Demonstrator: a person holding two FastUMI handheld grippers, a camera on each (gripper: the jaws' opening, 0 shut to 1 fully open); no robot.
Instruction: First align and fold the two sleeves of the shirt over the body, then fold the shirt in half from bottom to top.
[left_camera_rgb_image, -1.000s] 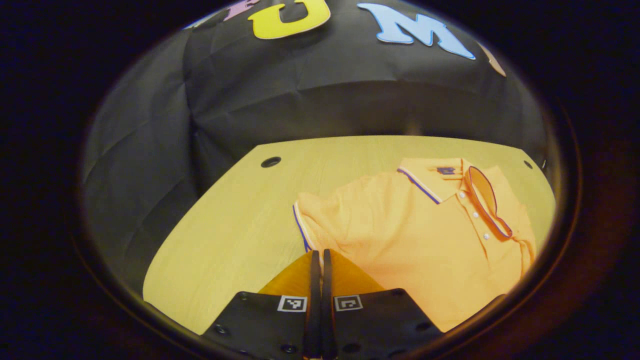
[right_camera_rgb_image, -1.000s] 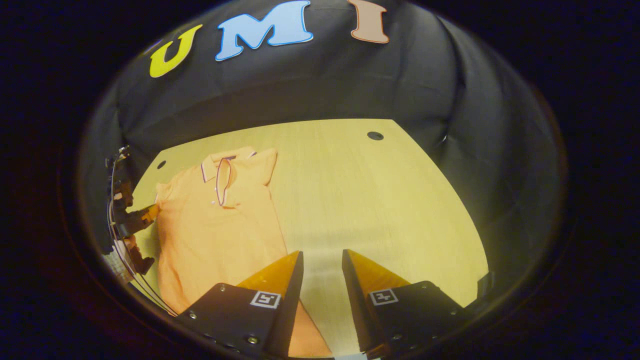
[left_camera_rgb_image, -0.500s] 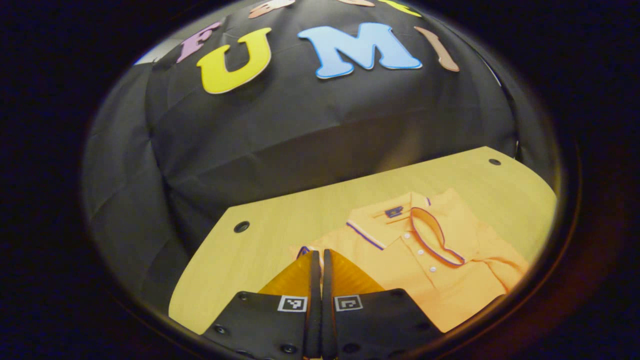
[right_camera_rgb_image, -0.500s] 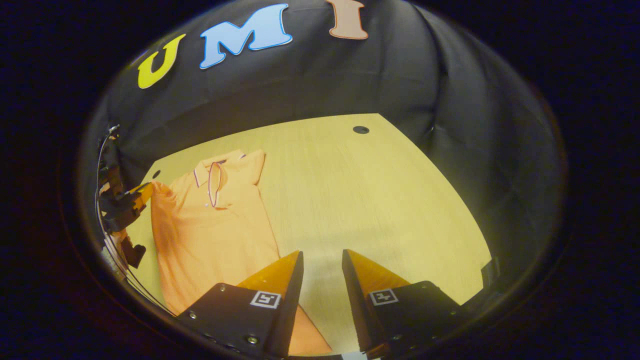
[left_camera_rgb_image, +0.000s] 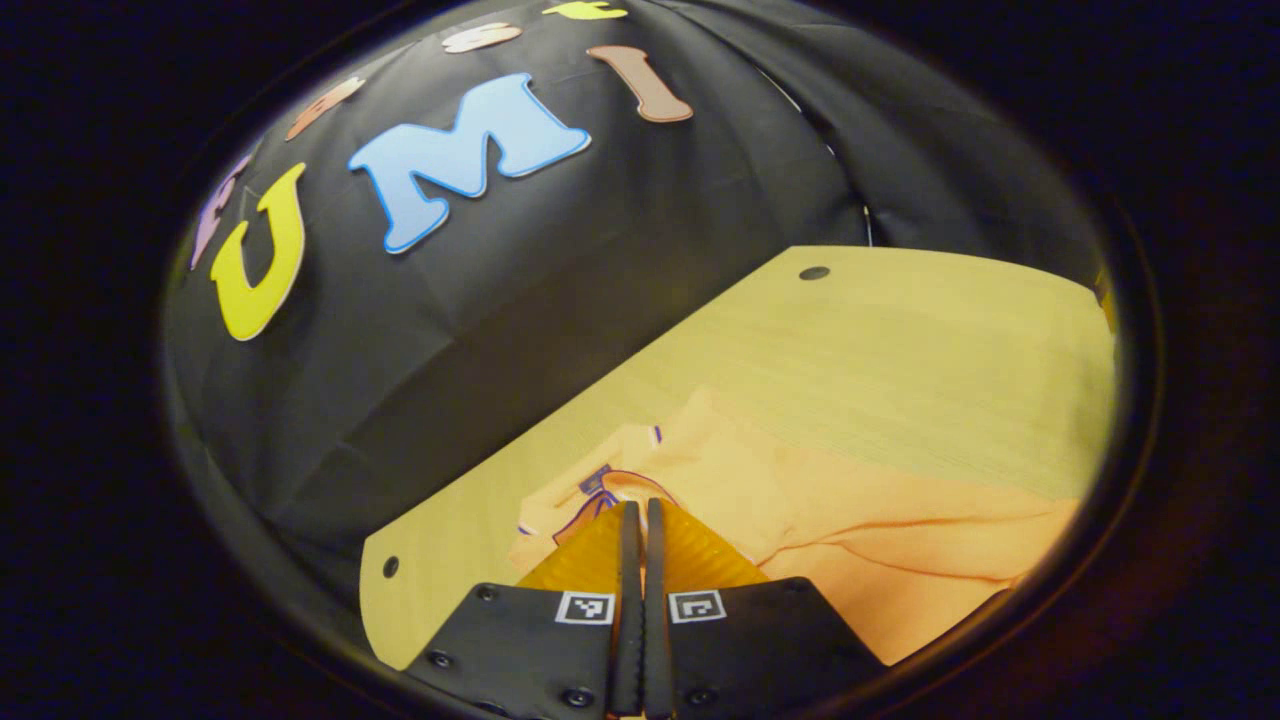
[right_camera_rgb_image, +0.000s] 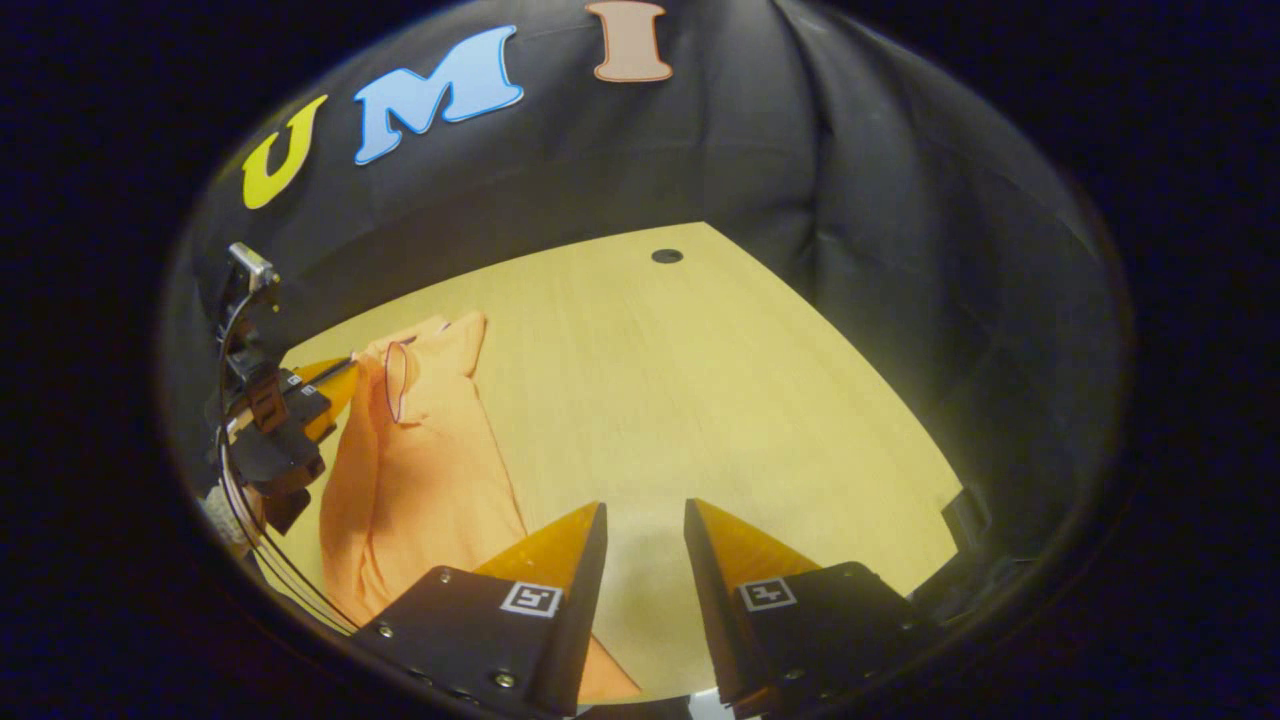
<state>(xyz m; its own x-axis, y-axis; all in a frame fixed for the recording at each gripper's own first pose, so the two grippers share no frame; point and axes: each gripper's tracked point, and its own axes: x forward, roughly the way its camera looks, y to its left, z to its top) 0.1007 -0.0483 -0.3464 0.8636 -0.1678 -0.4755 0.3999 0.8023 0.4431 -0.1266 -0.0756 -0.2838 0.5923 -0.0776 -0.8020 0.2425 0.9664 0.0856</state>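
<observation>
Soft knitted cloth, matt and lightly creased, on the shirt (left_camera_rgb_image: 860, 500), with a thin woven trim line along the collar (left_camera_rgb_image: 600, 490) at about seven o'clock in the left gripper view. Pale wood-grain laminate on the table (right_camera_rgb_image: 700, 400), smooth with a faint satin sheen, fine streaks running across; small dark round hole (right_camera_rgb_image: 667, 256) at twelve o'clock of the top. Matt woven cloth on the booth wall (right_camera_rgb_image: 850, 200), creased in long folds. Hard matt plastic on the right gripper (right_camera_rgb_image: 645, 520) body, with screw heads and printed paper-like marker squares; ribbed, slightly translucent look on the fingers (left_camera_rgb_image: 690, 550) of the left gripper (left_camera_rgb_image: 637, 515).
</observation>
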